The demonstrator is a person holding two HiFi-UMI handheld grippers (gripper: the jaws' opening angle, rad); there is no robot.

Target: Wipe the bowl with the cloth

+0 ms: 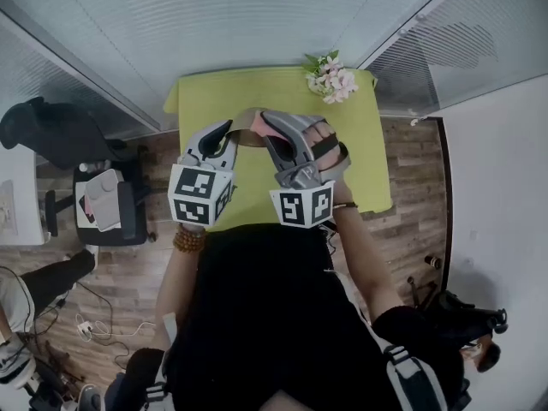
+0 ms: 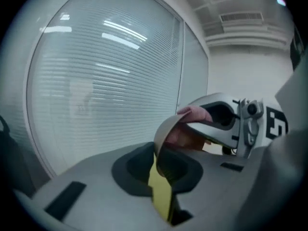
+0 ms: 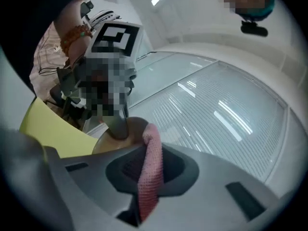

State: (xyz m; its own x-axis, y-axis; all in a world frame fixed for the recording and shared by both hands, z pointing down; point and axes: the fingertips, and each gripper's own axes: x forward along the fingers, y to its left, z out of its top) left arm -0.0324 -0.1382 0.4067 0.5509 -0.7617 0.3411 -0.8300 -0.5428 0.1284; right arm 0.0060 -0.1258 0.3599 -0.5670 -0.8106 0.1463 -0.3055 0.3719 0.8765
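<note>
Bowl [image 2: 164, 130]: held up over middle of green worktop [image 1: 360, 144], rim clamped in left hand-held gripper [image 2: 157, 165], apparently steadied for wiping. Cloth [image 3: 153, 167]: pink, pinched in closed right hand-held gripper [image 3: 146, 174], against bowl's inside.

A: Is any text, label, brand or number legible?
B: None. The left marker cube [image 1: 201, 193] and the right marker cube [image 1: 301, 205] carry only black-and-white square code patterns, with no readable characters.
</note>
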